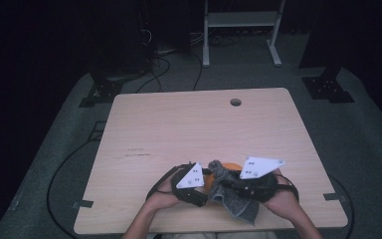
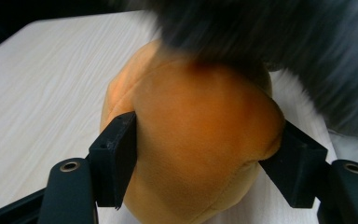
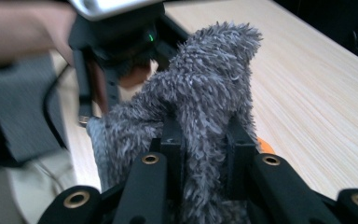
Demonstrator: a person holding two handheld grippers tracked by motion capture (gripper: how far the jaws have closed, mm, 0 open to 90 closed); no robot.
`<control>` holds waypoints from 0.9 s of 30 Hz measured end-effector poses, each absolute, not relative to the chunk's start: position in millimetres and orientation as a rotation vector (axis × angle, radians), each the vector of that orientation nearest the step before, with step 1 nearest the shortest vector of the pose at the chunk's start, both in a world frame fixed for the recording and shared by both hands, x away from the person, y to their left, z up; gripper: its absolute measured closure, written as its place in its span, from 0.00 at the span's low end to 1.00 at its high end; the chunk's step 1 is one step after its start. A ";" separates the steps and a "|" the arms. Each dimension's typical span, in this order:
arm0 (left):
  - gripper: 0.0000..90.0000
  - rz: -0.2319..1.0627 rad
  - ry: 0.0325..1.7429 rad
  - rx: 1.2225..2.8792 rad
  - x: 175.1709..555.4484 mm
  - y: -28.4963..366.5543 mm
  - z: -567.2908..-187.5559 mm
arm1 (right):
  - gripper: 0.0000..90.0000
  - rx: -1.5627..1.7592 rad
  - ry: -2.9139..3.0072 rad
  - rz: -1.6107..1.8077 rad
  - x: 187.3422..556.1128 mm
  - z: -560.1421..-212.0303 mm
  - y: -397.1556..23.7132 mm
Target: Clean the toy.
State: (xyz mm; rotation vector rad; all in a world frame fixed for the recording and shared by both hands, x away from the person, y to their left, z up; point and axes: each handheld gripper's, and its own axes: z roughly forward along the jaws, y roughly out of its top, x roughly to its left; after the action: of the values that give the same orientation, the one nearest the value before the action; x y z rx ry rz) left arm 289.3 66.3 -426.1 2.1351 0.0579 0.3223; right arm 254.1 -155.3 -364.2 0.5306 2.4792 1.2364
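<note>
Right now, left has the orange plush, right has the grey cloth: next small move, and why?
Probably draw the grey cloth across the top of the orange plush. The left gripper clamps the plush at both sides, and the right gripper is pinched on a fold of cloth that already drapes over the plush's upper edge.

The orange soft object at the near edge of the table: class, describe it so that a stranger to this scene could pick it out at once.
Start at the light wooden table and go to its near edge, where two hands meet. Between the jaws of the left gripper sits the rounded orange plush object, squeezed on both sides. Unlike the shaggy grey cloth draped over it and pinched by the right gripper, it is smooth, plump and bright orange.
</note>
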 end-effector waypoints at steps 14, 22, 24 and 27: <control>0.12 0.107 0.266 2.073 305.2 73.6 -422.5 | 0.81 0.783 2.434 1.276 277.4 -395.0 -203.9; 0.18 0.093 0.343 2.101 308.8 76.4 -429.1 | 0.81 0.680 2.473 1.304 273.2 -396.1 -190.9; 0.18 0.081 0.348 2.103 309.7 77.7 -430.1 | 0.81 0.738 2.472 1.305 278.6 -402.3 -201.6; 0.18 0.071 0.341 2.106 310.1 77.7 -430.0 | 0.81 0.823 2.468 1.280 285.3 -411.3 -217.3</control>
State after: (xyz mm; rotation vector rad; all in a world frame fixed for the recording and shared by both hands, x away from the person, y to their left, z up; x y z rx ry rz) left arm 310.1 77.7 -430.0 2.1062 0.3407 0.0709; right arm 285.3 -217.3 -411.3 0.8230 2.4685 1.2804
